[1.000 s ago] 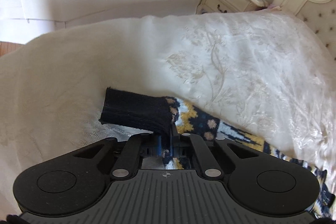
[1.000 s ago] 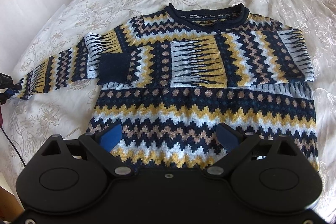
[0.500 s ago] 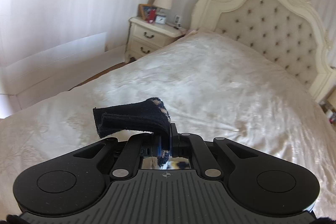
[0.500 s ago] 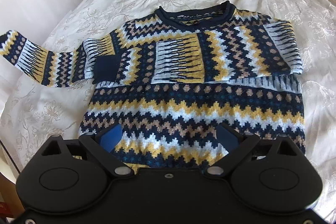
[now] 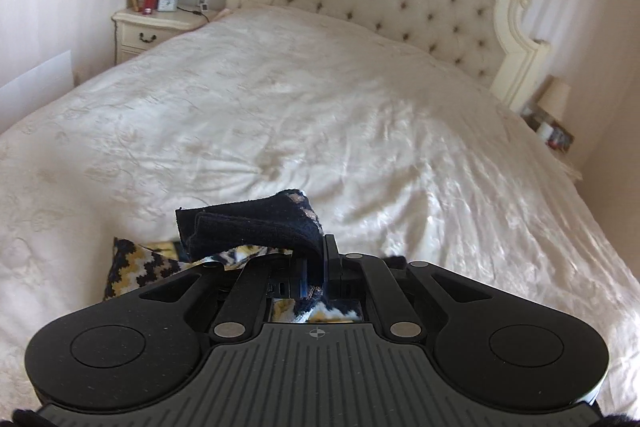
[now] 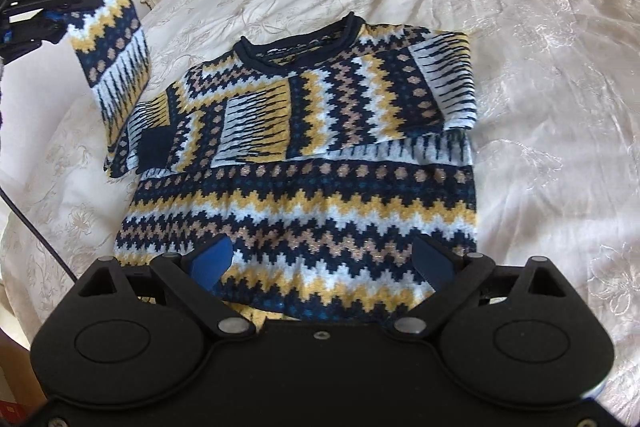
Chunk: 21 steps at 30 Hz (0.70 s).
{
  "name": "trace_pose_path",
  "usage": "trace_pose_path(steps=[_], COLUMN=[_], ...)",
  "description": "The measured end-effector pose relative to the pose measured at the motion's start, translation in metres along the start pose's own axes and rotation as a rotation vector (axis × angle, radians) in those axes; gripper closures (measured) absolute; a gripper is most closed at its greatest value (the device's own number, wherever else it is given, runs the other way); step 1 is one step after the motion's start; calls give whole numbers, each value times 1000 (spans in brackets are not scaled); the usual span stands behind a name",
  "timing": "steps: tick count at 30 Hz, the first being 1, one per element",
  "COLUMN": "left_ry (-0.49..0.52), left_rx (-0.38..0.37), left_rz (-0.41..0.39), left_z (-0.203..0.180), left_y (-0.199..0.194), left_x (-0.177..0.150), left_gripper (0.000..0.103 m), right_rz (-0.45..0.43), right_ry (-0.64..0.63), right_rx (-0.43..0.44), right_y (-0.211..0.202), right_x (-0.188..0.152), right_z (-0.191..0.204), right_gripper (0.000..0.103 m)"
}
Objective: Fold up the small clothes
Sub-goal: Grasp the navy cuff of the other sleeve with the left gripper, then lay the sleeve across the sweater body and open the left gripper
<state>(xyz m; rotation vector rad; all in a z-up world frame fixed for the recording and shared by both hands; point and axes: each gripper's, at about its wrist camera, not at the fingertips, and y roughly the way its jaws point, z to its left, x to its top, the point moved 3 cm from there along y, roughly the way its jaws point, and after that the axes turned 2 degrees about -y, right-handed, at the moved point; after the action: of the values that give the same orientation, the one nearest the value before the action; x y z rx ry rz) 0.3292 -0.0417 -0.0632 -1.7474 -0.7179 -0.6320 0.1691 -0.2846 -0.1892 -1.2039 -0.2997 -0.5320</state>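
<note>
At far left, the left gripper is clamped on the dark navy cuff of a patterned navy, yellow and white knitted sweater, its sleeve raised off the cream embroidered bedspread (body flat). The right gripper hovers spread above the hem.

From here I can read almost nothing. On the black body of the left hand-held gripper, seen at far left in the right wrist view, there is a short line of pale lettering, too small and blurred for me to make out. The small clock on the nightstand shows a face, but I cannot read it.
</note>
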Motion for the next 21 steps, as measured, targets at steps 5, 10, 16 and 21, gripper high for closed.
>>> trace_pose_path(steps=[5, 10, 16, 21], left_ry=[138, 162, 212, 297], left_rx=[-11, -31, -136, -189], left_rz=[82, 155, 160, 125], left_z=[-45, -66, -99, -103], left_y=[31, 45, 36, 19], left_x=[-37, -57, -61, -62], left_gripper=[96, 85, 64, 57], right_rz=[-5, -14, -9, -14], right_ry=[25, 41, 56, 52], right_rx=[-10, -11, -11, -10], right_y=[-6, -8, 0, 7], right_x=[-1, -1, -2, 4], right_z=[-18, -23, -17, -5], right_gripper=[6, 6, 6, 6])
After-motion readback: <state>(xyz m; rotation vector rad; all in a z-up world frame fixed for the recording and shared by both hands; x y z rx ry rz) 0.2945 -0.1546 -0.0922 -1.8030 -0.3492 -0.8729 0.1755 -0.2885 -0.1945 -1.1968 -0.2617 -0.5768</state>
